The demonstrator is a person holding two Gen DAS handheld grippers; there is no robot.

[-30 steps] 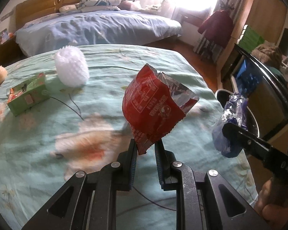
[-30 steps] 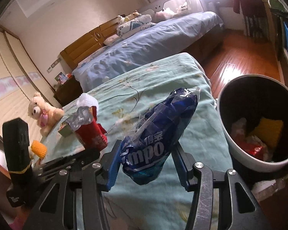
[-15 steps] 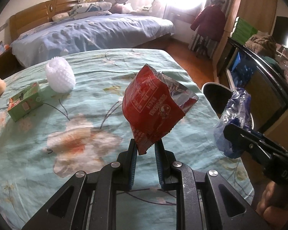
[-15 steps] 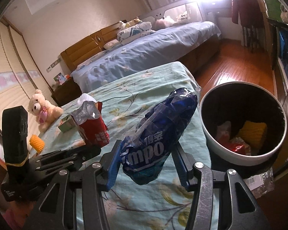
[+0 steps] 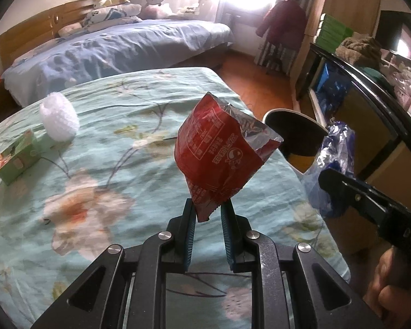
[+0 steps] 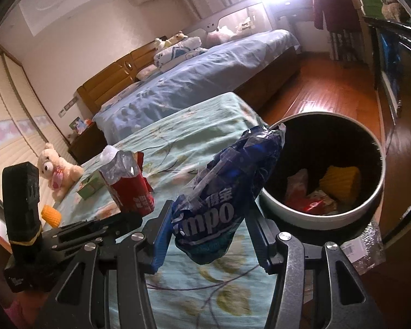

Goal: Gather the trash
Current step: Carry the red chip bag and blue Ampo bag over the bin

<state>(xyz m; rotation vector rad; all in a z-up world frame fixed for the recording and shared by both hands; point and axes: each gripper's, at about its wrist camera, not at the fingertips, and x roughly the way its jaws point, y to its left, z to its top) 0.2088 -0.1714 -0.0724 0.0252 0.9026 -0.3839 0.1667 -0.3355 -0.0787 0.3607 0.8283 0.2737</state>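
The left gripper (image 5: 207,211) clamps the bottom corner of a torn red foil snack bag (image 5: 219,159), held above the green floral bedspread (image 5: 96,192). The right gripper (image 6: 208,233) grips a crumpled blue plastic wrapper (image 6: 227,192) beside the round white trash bin (image 6: 328,216), which contains litter.

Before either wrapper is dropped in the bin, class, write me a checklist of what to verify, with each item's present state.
1. Left tongs shut on the red snack wrapper: ok, its bottom corner is pinched.
2. Right tongs hold the blue plastic wrapper: ok, it sits between the pads.
3. Trash bin open, with room inside: ok, trash covers only its bottom.
4. Blue plastic wrapper over the bin's opening: not ok, it hangs over the floral bedspread, beside the rim.
5. Red snack wrapper over the bin: not ok, it is over the bedspread too.
6. Trash left on the bedspread: not ok, a white foam net and a green carton lie there.
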